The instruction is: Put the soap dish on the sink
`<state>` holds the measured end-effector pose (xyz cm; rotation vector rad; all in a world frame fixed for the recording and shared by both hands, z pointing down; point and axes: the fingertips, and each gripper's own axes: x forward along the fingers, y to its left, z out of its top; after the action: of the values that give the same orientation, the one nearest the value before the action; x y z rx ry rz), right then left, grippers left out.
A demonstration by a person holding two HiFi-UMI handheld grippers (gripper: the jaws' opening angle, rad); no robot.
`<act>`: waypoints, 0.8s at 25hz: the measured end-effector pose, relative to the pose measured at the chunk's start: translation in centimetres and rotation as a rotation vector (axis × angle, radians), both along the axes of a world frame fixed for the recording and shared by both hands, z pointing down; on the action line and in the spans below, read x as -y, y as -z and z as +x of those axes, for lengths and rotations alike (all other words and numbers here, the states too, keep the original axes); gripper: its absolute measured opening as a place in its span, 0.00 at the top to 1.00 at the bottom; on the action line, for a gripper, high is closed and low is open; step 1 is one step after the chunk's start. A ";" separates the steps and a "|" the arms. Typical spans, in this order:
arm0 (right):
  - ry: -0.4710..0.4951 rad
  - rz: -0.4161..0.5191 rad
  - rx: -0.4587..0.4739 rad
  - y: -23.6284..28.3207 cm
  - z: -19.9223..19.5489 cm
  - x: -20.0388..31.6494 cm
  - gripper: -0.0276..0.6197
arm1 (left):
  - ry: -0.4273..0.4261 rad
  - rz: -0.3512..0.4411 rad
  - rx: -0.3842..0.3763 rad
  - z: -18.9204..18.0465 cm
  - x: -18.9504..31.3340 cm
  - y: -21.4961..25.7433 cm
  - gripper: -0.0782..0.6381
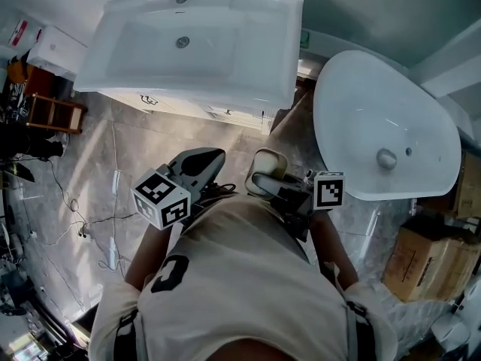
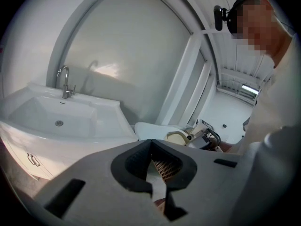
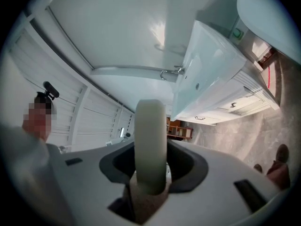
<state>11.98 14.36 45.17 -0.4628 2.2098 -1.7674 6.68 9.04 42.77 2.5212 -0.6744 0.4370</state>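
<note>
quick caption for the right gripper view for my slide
Right hand-held gripper clamped on the edge of a cream soap dish, white sink and tap beyond.

grey marbled tile floor [image 1: 98, 164], loose cables [image 1: 79, 220] trailing across it, wooden step stool [image 1: 52, 113] at left, white box [image 1: 54, 50] above it, dark equipment [image 1: 22, 145] by left edge, cardboard boxes [image 1: 430, 265] lower right, person's beige T-shirt [image 1: 248, 277]
</note>
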 end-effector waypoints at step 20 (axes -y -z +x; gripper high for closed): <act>-0.008 -0.025 -0.151 0.4 -3.5 7.2 0.70 | -0.010 0.026 0.030 -8.2 9.0 -0.9 0.87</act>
<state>8.52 7.13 44.73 -0.6290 2.2838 -1.8119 -1.50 0.07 43.67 2.5477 -0.6832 0.4736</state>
